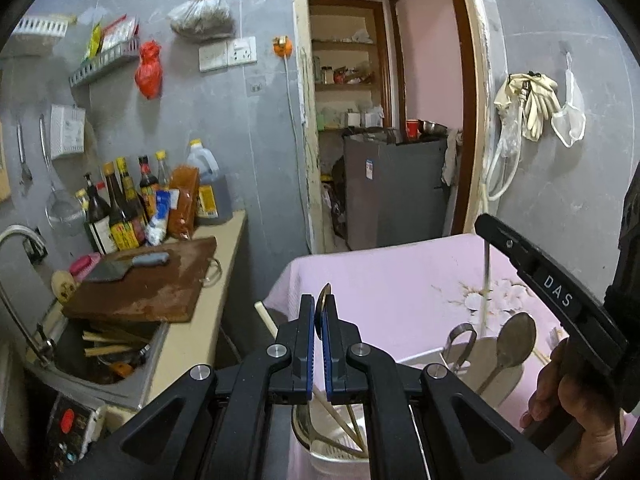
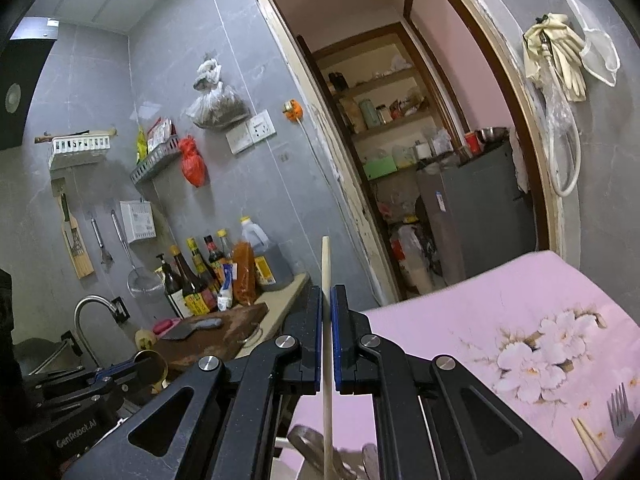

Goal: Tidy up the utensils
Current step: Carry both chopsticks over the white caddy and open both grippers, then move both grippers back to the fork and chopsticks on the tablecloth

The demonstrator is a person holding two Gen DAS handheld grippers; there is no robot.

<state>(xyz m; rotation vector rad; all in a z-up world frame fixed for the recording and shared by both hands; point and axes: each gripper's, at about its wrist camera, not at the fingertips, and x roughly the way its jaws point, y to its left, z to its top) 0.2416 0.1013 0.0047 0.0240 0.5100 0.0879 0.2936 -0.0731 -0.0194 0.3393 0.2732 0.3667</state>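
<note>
**A:** Steel spoon [image 1: 323, 307] is pinched edge-on in the left gripper [image 1: 319, 320], centre frame, above a white holder [image 1: 340, 456] with chopsticks [image 1: 344, 420].

**B:** Right gripper [image 2: 328, 340] is clamped on one wooden chopstick [image 2: 326, 272], upright. Tongs [image 1: 460, 344] lower right sit in another holder, arms look spread. Fork [image 2: 620, 412] lies on the pink cloth [image 2: 460, 336].

cutting board [image 1: 152, 280] on counter | cleaver [image 1: 124, 266] atop it | sauce bottles [image 1: 124, 204] behind

Dim, flat indoor light; soft shadows. Fisheye bends the doorway [image 2: 404, 152] and blackens corners. Utensils nearest the lens blur; colours look washed.
</note>
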